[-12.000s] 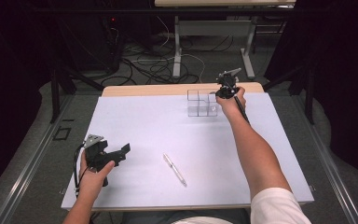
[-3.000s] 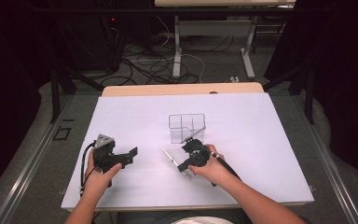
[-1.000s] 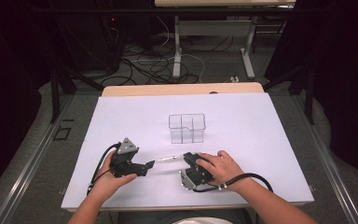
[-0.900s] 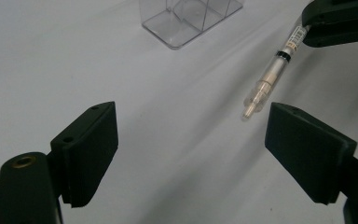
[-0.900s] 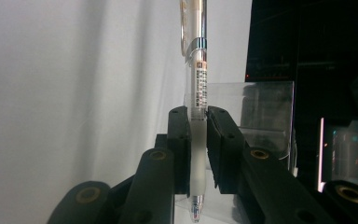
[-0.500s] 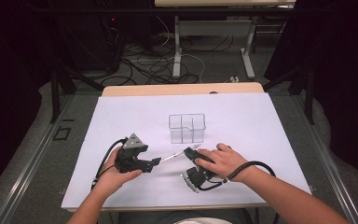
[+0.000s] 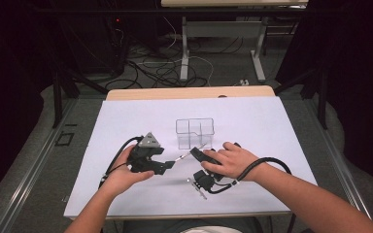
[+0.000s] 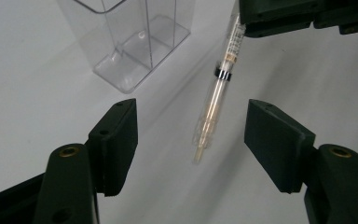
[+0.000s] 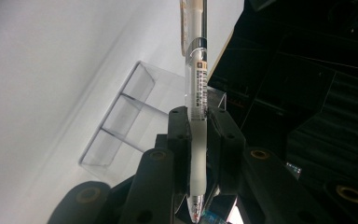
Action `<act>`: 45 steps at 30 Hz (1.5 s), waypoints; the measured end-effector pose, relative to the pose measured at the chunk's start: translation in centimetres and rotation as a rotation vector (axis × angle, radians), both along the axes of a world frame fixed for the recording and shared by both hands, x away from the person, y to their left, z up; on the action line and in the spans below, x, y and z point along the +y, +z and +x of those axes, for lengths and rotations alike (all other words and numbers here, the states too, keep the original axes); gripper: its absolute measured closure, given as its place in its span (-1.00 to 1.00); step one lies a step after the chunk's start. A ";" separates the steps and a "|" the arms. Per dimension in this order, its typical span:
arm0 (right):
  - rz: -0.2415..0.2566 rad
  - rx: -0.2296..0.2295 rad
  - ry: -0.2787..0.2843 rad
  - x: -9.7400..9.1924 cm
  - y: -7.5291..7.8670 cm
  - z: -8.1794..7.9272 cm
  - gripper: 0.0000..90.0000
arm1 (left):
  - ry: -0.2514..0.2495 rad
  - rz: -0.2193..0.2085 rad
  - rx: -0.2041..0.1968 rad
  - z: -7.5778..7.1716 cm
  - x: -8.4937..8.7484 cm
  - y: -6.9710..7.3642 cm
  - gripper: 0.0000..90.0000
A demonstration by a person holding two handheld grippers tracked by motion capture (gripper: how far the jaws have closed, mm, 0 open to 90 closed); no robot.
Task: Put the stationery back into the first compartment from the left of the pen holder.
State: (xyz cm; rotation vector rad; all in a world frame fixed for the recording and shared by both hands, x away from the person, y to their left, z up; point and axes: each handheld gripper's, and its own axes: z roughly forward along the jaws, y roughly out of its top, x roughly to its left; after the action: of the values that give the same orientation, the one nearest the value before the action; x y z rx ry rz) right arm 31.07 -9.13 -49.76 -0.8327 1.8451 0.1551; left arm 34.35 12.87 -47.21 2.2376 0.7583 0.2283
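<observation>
Gripping a clear pen (image 9: 196, 121) by its soft frosted sleeve, the right gripper (image 9: 198, 140) has both black jaws pressed tight against the barrel. In the high view the right gripper (image 7: 200, 156) sits under the person's right hand (image 7: 230, 162) near the middle of the table, and the pen (image 7: 184, 156) sticks out from it toward the left.

Facing it, the left gripper (image 7: 167, 166) is held in the person's left hand (image 7: 121, 174) just left of the pen. In the left gripper view its jaws stand apart on either side of the pen's free end (image 8: 214, 100) without touching it; they have just been closing in, with the pen between them. The pen hangs tilted above the table, its far end clamped in the other gripper at the top of that view.

Just beyond both grippers, toward the far side, stands a clear plastic organizer (image 7: 194, 133) with upright compartments. It rests on a large white sheet (image 7: 126, 116) that covers most of the wooden table (image 7: 189, 92). A black cable (image 7: 264, 162) loops from the right gripper past the right wrist.
</observation>
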 end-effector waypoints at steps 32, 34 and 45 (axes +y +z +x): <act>-0.031 -0.012 0.066 1.2 -0.7 -0.6 0.77 | -0.151 0.219 -0.002 1.1 -5.3 0.6 0.65; -0.028 -0.011 0.068 1.2 -0.7 -0.6 0.77 | -0.159 0.229 0.002 1.1 -5.4 0.6 0.70; -0.041 -0.006 0.053 1.3 -0.7 -0.7 0.77 | -0.165 0.251 0.000 1.0 -5.7 0.5 0.76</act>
State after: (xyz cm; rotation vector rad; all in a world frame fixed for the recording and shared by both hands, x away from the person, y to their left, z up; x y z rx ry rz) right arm 30.34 -7.87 -50.45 -0.9101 1.8267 0.1480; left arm 35.38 7.20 -46.75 2.5227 0.5663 0.2548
